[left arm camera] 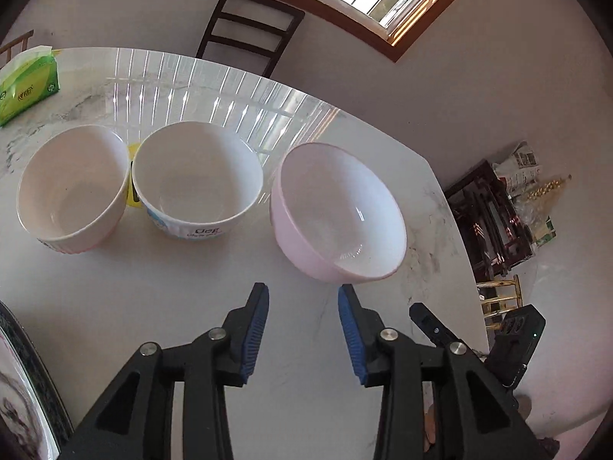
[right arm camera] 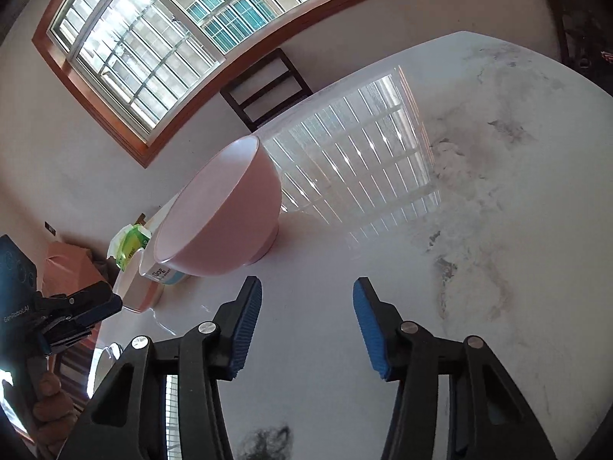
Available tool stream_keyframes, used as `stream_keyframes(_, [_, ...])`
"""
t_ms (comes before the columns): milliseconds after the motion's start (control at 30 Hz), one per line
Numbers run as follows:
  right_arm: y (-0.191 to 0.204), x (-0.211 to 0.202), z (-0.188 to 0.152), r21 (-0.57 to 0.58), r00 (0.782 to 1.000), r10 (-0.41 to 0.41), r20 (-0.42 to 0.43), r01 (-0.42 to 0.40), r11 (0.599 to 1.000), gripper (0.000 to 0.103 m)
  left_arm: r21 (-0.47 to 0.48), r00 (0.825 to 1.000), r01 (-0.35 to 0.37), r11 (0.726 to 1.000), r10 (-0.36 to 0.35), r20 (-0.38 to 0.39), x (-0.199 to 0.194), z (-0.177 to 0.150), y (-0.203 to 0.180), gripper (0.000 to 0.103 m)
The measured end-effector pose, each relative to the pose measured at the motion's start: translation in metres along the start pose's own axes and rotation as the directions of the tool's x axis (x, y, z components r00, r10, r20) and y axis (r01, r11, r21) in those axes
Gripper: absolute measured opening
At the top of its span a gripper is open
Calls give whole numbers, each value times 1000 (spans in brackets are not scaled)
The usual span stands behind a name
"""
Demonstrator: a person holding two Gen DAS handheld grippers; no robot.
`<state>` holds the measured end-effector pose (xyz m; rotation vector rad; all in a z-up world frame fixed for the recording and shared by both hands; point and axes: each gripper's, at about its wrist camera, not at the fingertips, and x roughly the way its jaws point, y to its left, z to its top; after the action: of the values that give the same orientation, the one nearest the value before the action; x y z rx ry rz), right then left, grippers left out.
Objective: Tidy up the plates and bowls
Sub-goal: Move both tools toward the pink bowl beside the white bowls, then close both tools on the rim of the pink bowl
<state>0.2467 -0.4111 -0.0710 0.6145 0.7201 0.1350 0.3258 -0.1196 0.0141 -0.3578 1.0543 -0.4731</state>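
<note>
My jaws stand apart on both sides and hold nothing: the left gripper fills the lower middle of its view, the right gripper the lower middle of its own, each with blue pads bare over the marble table.

Just beyond my left fingertips, slightly right of centre, sits the pink bowl, upright on its foot, its near wall close to my right-hand pad. Left of it, apart by a strip of table, stands the printed white bowl, and further left the ribbed white bowl; those two look almost rim to rim. A patterned plate peeks in at the lower left edge. A green tissue pack lies upper left.

I judge the step to be taking the pink bowl for stacking. To do it well I would straddle its near rim, one pad inside, one outside, and close squarely so the smooth wall cannot slip.
</note>
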Motion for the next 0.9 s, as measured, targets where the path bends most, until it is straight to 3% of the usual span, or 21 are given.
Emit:
stream_keyframes(133, [16, -12, 36, -60, 1000, -11, 20, 12, 998, 48, -127, 995, 75, 989, -81, -49, 29, 26, 11, 38])
stream_keyframes(233, [26, -9, 57, -95, 999, -47, 14, 48, 994, 48, -170, 996, 62, 983, -72, -52, 44, 37, 16, 38])
stream_keyframes(333, [34, 2, 70, -134, 997, -82, -13, 79, 988, 48, -214, 990, 106, 971, -123, -66, 56, 43, 20, 38])
stream_keyframes(500, [49, 29, 85, -213, 987, -143, -70, 125, 969, 48, -206, 995, 65, 976, -80, -65, 61, 43, 15, 38])
stream_keyframes(767, [60, 80, 101, -297, 954, -248, -169, 190, 936, 37, -200, 999, -24, 979, 14, -48, 63, 38, 17, 38])
stream_keyframes(867, [64, 95, 99, -327, 936, -279, -214, 201, 923, 25, -180, 997, -56, 982, 46, -62, 67, 38, 14, 36])
stream_keyframes(900, [64, 99, 98, -336, 927, -301, -225, 216, 917, 20, -178, 996, -59, 982, 46, -75, 70, 37, 14, 30])
